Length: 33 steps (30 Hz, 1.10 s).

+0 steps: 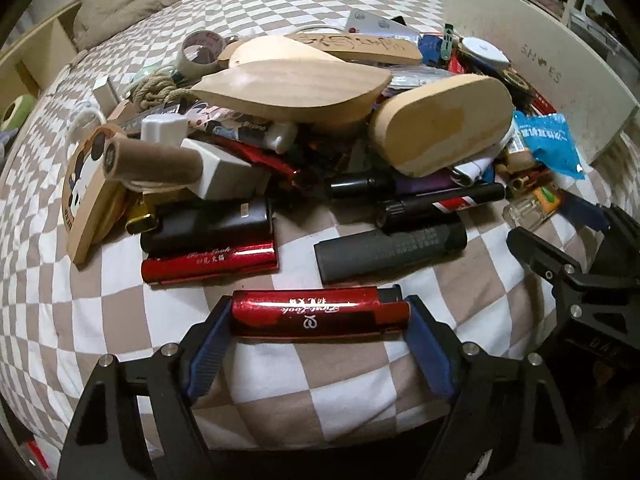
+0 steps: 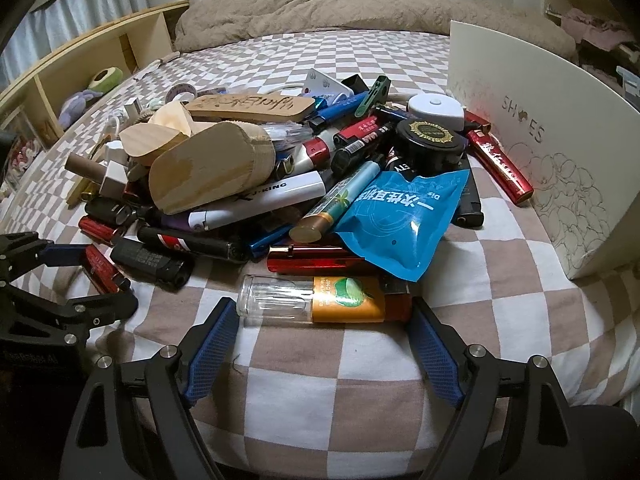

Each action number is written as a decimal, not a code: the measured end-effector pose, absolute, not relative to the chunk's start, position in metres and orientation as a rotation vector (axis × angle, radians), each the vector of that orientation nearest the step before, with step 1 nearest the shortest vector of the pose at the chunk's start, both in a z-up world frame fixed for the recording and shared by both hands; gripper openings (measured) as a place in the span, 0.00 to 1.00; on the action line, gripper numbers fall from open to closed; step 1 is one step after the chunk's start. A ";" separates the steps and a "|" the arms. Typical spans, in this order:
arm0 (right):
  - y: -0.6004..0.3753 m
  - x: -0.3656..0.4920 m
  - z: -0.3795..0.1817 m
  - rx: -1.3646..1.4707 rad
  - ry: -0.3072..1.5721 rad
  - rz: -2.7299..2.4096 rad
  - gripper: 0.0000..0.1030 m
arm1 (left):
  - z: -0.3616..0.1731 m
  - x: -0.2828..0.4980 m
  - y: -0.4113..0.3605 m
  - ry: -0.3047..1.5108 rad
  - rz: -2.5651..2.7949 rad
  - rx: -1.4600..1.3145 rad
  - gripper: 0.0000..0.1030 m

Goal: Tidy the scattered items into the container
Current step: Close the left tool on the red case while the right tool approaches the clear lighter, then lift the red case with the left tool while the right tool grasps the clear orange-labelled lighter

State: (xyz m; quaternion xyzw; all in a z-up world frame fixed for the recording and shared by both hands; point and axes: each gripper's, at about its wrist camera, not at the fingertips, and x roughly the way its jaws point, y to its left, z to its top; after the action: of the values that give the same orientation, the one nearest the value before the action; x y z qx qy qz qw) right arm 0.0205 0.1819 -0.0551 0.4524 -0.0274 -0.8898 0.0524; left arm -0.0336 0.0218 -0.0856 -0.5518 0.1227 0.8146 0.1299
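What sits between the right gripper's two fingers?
The right wrist view shows a clear bottle with an orange label lying crosswise on the checked bedsheet between the right gripper's fingers.

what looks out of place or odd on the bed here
Everything sits in one loose heap on the checked bedsheet, beside the white shoe box rather than in it. A wooden block leans tilted on top of lighters, and a blue packet lies crumpled over others.

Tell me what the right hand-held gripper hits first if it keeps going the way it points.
Most likely the clear bottle with the orange label, lying crosswise between the open fingers of the right hand-held gripper. Depth is uncertain.
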 end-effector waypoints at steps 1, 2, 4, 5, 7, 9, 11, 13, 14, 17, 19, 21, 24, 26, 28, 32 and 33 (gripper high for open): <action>0.182 0.021 -0.054 1.370 -0.090 -2.705 0.82 | -0.085 -0.033 0.021 0.350 2.376 -1.601 0.80; 0.183 0.022 -0.053 1.361 -0.101 -2.704 0.81 | -0.085 -0.032 0.021 0.345 2.382 -1.597 0.81; 0.185 0.023 -0.052 1.346 -0.121 -2.699 0.81 | -0.084 -0.030 0.020 0.320 2.392 -1.584 0.81; 0.185 0.024 -0.051 1.342 -0.129 -2.695 0.81 | -0.083 -0.029 0.019 0.305 2.397 -1.579 0.81; 0.185 0.025 -0.050 1.340 -0.139 -2.689 0.81 | -0.080 -0.029 0.016 0.261 2.412 -1.564 0.81; 0.183 0.027 -0.046 1.322 -0.133 -2.685 0.81 | -0.077 -0.028 0.014 0.225 2.428 -1.549 0.81; 0.180 0.029 -0.040 1.295 -0.097 -2.693 0.81 | -0.073 -0.027 0.015 0.197 2.444 -1.529 0.81; 0.178 0.031 -0.033 1.264 -0.051 -2.715 0.81 | -0.068 -0.026 0.009 0.167 2.454 -1.509 0.81; 0.178 0.032 -0.029 1.247 -0.029 -2.730 0.81 | -0.064 -0.028 0.010 0.151 2.462 -1.493 0.81; 0.180 0.034 -0.016 1.192 -0.026 -2.757 0.81 | -0.055 -0.023 0.023 0.122 2.487 -1.443 0.81; 0.182 0.033 -0.009 1.166 -0.035 -2.768 0.81 | -0.044 -0.017 0.030 0.101 2.501 -1.403 0.81; 0.185 0.033 0.000 1.135 -0.034 -2.788 0.81 | -0.034 -0.017 0.030 0.084 2.517 -1.360 0.81; 0.190 0.034 0.015 1.093 -0.039 -2.803 0.81 | -0.015 -0.014 0.034 0.062 2.540 -1.289 0.81; 0.192 0.035 0.028 1.047 -0.035 -2.820 0.81 | 0.000 -0.012 0.035 0.036 2.549 -1.224 0.81; 0.192 0.036 0.039 1.008 -0.023 -2.834 0.81 | 0.014 -0.009 0.034 0.020 2.560 -1.178 0.81; 0.195 0.038 0.064 0.923 -0.003 -2.857 0.81 | 0.036 -0.009 0.037 -0.009 2.578 -1.092 0.81; 0.195 0.038 0.069 0.906 0.002 -2.861 0.81 | 0.042 -0.009 0.037 -0.016 2.583 -1.071 0.81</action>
State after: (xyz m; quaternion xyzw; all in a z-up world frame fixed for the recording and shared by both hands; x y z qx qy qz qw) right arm 0.0375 0.1954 0.0691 0.3010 0.0006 -0.9510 0.0702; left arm -0.0087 0.0373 0.0415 -0.3775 -0.0057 0.9099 0.1719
